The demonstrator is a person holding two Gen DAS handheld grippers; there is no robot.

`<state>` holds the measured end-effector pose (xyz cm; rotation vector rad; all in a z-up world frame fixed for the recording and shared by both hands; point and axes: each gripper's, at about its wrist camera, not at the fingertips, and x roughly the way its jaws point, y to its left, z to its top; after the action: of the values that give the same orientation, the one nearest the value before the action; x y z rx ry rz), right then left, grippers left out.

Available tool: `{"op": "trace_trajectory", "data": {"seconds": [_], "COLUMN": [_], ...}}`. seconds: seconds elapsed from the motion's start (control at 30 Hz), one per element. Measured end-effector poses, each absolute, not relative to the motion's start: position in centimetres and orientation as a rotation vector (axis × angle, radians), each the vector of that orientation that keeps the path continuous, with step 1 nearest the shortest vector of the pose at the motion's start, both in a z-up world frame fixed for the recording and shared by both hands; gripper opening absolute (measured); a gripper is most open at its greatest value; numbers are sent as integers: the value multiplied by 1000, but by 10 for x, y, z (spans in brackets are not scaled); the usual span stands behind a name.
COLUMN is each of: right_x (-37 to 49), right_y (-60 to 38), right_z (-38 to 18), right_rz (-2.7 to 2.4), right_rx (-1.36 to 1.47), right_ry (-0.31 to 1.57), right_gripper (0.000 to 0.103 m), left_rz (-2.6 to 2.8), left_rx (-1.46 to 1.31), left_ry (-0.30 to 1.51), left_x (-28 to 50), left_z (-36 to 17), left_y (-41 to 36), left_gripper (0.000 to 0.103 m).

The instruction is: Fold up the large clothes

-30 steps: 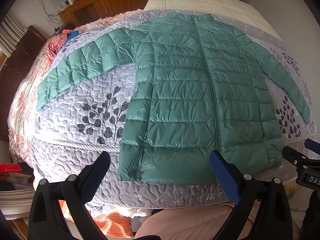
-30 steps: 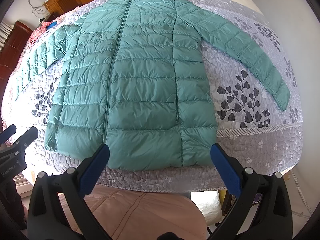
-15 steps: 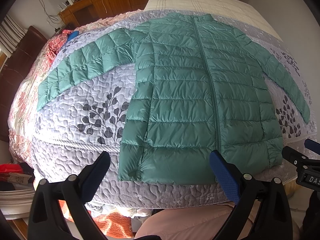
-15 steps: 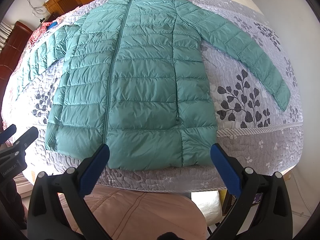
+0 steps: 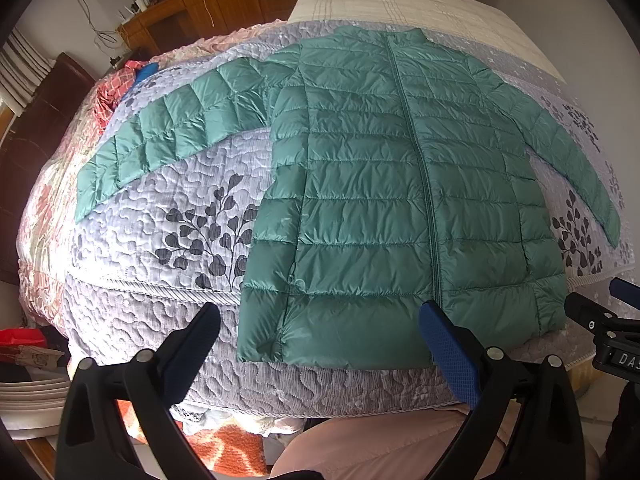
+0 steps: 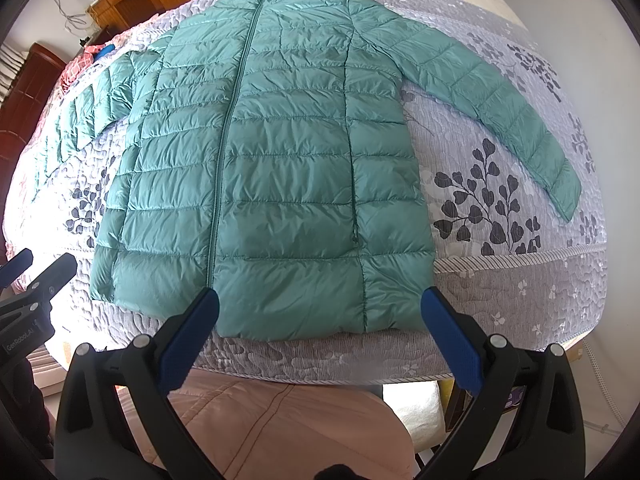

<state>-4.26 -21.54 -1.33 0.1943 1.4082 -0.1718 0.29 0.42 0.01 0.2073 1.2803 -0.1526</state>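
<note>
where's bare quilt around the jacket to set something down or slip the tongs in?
Free: quilt between the jacket's left sleeve and body; the leaf-print patch under the right sleeve; the narrow strip below the hem. Crowded: the middle, all jacket, and the far-left edge with red cloth.

Both wrist views look forward and down from just off the bed's [image 5: 132,320] near edge, left view offset leftward, right view rightward, sharing the spread green jacket [image 5: 380,200] between them.

Jacket [image 5: 380,208] flat on quilt [image 5: 192,216] — sleeves spread left, right
</note>
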Motion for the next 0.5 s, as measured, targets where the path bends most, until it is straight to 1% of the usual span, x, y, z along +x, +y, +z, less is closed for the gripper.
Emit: {"op": "trace_trajectory", "data": {"seconds": [0.5], "right_x": [-42], "right_y": [-215], "right_z": [-13], "right_rz": [-170], "right_rx": [194], "right_ry": [1407], "right_gripper": [100], "left_rz": [-151], "left_rx": [209], "left_ry": [1277], "left_x": [2], "left_z": [0], "left_y": [3], "left_gripper": [99]}}
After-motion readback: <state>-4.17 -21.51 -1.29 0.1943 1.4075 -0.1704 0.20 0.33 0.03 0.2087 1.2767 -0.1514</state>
